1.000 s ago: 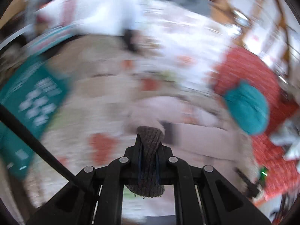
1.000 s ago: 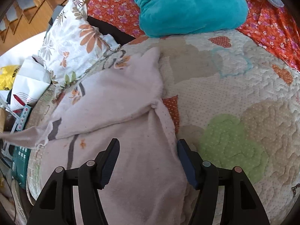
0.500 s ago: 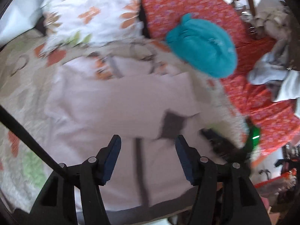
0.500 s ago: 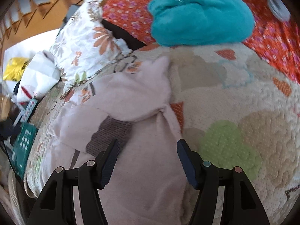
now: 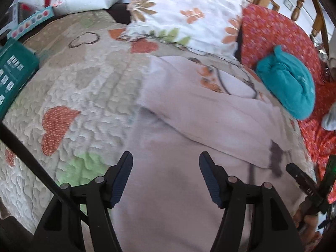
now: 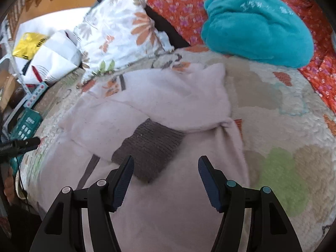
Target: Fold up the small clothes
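Bed covered by a quilted bedspread [image 6: 283, 109] with heart and cloud patches; wooden rails behind the head end. At the head edge lie a floral pillow [image 6: 124, 33], a red flowered cover [image 6: 180, 2] and a bundled teal towel [image 6: 258, 27]. Along the bed's far side edge I see a white bag [image 6: 54, 58] and a teal box [image 5: 14, 71]. These sit around the margins, which I take as deliberate: the middle of the bedspread is left as working surface.

The pale pink garment [image 6: 168, 199] lies spread over the middle of the bedspread, its body running toward the near edge under both tools. One sleeve [image 6: 117, 126] is laid across the chest, its dark ribbed cuff [image 6: 149, 147] resting flat on the body. I read that as the first sleeve fold done: the cuff sits inward so the outline narrows toward a rectangle.

Left gripper [image 5: 166, 178]: jaws have just been opening and now stand wide, nothing between them, hovering above the garment body. I judge this the release after placing the sleeve.

Right gripper [image 6: 166, 178]: jaws wide, empty, poised just short of the cuff. The other side of the garment, bunched near the pillow, looks unfolded; my guess is it comes next.
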### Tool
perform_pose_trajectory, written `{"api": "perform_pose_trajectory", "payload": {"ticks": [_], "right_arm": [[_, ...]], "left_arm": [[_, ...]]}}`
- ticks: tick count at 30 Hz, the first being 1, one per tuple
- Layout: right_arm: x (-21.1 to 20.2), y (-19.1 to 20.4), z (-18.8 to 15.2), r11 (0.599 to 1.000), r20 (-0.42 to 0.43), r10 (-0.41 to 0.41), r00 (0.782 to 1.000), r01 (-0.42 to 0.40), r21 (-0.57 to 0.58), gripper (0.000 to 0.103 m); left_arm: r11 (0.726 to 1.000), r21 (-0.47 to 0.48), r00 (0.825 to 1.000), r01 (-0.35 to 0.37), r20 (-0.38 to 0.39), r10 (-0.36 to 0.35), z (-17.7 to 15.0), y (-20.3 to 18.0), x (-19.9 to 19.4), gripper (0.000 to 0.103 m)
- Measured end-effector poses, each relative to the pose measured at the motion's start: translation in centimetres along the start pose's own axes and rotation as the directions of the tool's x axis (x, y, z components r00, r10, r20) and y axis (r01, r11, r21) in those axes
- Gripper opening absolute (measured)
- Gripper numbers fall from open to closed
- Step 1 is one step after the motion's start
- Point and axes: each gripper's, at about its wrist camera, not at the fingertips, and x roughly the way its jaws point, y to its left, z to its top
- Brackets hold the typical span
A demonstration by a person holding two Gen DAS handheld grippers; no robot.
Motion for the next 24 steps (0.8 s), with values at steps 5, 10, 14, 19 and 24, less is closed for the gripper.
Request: {"api": "perform_pose_trajectory", "payload": {"ticks": [5, 10, 14, 19, 24], "right_arm": [[3.9, 1.7, 0.7, 1.0, -0.107, -0.018, 0.994, 0.018, 0.007, 0.011], [0.4, 6.8, 2.3, 0.963, -0.051, -0.175, 0.983, 0.161, -0.215, 0.007], [-3.3, 9.0, 6.7, 0.944, 0.062, -0.154, 0.986, 0.166, -0.285, 0.007], [-0.7, 5.8, 9.9, 0.945, 0.038, -0.23, 0.973, 0.232, -0.231, 0.008], [3.9, -1.7, 7.8, 0.915, -0.133, -0.4, 0.907, 0.385, -0.124, 0.013]], "left_arm": [[0.999, -0.048, 1.0, -0.01, 0.0, 0.01, 0.8, 1.2, -0.3, 0.065], [0.998, -0.062, 0.998, -0.014, 0.06, 0.018, 1.2, 1.3, -1.6, 0.069], [0.996, -0.088, 0.999, 0.002, 0.034, 0.001, 1.6, 1.3, -0.8, 0.069], [0.998, -0.067, 0.999, -0.013, 0.045, 0.016, 1.5, 0.7, -0.7, 0.069], [0.994, -0.112, 0.999, 0.016, 0.036, -0.012, 1.7, 1.1, -0.8, 0.069]]}}
